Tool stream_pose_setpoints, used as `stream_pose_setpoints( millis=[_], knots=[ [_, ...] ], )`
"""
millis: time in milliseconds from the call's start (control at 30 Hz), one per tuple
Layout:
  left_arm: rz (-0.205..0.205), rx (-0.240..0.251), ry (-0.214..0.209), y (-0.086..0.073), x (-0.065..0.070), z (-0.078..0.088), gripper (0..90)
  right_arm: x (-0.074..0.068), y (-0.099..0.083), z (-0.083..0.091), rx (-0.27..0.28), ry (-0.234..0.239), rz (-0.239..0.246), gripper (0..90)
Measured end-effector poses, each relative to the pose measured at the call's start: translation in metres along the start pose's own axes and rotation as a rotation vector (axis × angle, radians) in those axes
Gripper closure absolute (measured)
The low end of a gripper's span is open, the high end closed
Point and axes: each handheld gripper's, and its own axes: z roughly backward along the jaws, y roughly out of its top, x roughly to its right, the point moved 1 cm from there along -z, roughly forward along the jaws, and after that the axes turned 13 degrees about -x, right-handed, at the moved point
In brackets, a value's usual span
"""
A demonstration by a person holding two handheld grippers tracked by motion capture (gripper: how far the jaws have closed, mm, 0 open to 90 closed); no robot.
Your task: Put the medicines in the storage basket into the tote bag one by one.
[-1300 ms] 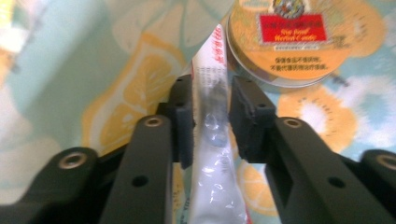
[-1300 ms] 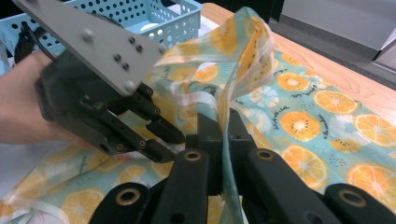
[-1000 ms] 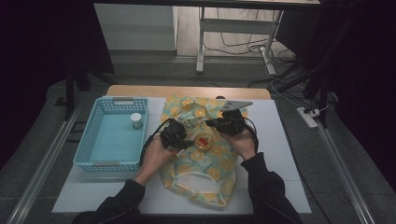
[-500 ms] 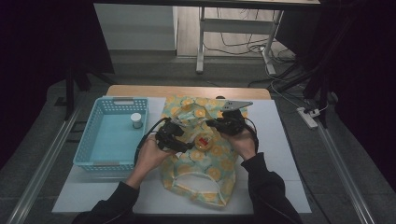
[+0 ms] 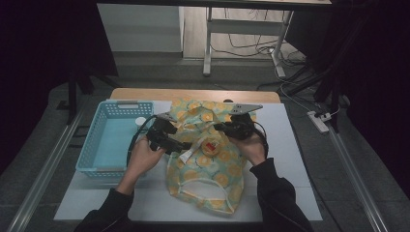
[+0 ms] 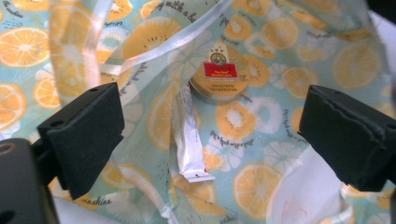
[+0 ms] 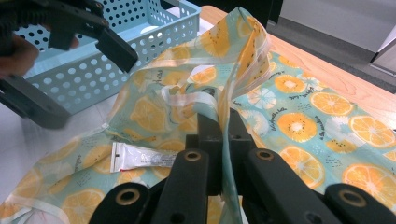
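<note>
A person's two dark-sleeved forearms enter from the near edge of the white table [image 5: 290, 145] and angle inward, each hand wrapped around a black two-jaw gripper. Nearest the person lies a translucent plastic bag printed with orange and lemon slices on pale teal [image 5: 205, 181], spread across the middle of the table with its mouth towards the far side. The left gripper [image 5: 186, 146], held in a hand turned inward at the bag's left edge, points right across the bag's opening; its jaws have just been opening and now stand wide apart with nothing gripped between them, the bag's interior showing past them. Seen along those jaws, a small white sachet [image 6: 189, 142] lies inside the bag, and just beyond it sits a round tan tin with a red label [image 6: 220, 77], the two close together. The right gripper [image 5: 223, 128], held in a hand raised over the bag's right side, points left; its jaws are clenched on a fold of the bag's upper edge and white handle strip, lifting it into a peak so the mouth gapes. Left of the bag, beside the left hand, stands a light blue perforated plastic basket [image 5: 96, 145] holding a small white container [image 5: 140, 121] near its far right corner. A strip of bare wooden tabletop [image 5: 145, 94] runs along the far side.
</note>
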Motion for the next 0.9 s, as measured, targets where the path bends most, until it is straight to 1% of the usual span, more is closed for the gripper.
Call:
stream_pose_setpoints(
  millis=[133,167,300,467,600,733,833,900],
  knots=[
    [-0.003,0.013,-0.015,-0.005,-0.006,0.007,3.6,0.0,0.001,0.001,0.002,-0.002,0.0,89.3],
    [-0.006,0.014,-0.011,-0.007,-0.008,0.008,3.2,0.0,0.001,0.002,0.002,-0.002,0.0,89.3],
    [0.006,0.013,0.006,-0.012,-0.015,0.014,2.4,0.0,0.001,0.002,0.006,-0.003,-0.001,89.2],
    [0.029,0.025,0.038,-0.018,-0.023,0.023,2.2,0.0,0.001,0.002,0.004,-0.002,0.0,89.3],
    [0.028,0.028,0.057,-0.025,-0.03,0.03,1.8,0.0,0.001,0.002,0.002,-0.003,0.0,89.2],
    [0.049,0.04,0.089,-0.034,-0.039,0.039,0.0,0.0,0.001,0.001,0.002,-0.002,0.0,89.2],
    [0.063,0.049,0.101,-0.04,-0.046,0.045,0.0,0.0,0.0,0.0,0.0,-0.002,0.0,89.3],
    [0.079,0.055,0.117,-0.044,-0.052,0.05,0.0,0.0,0.0,0.0,0.0,-0.003,0.0,89.3]
  ],
)
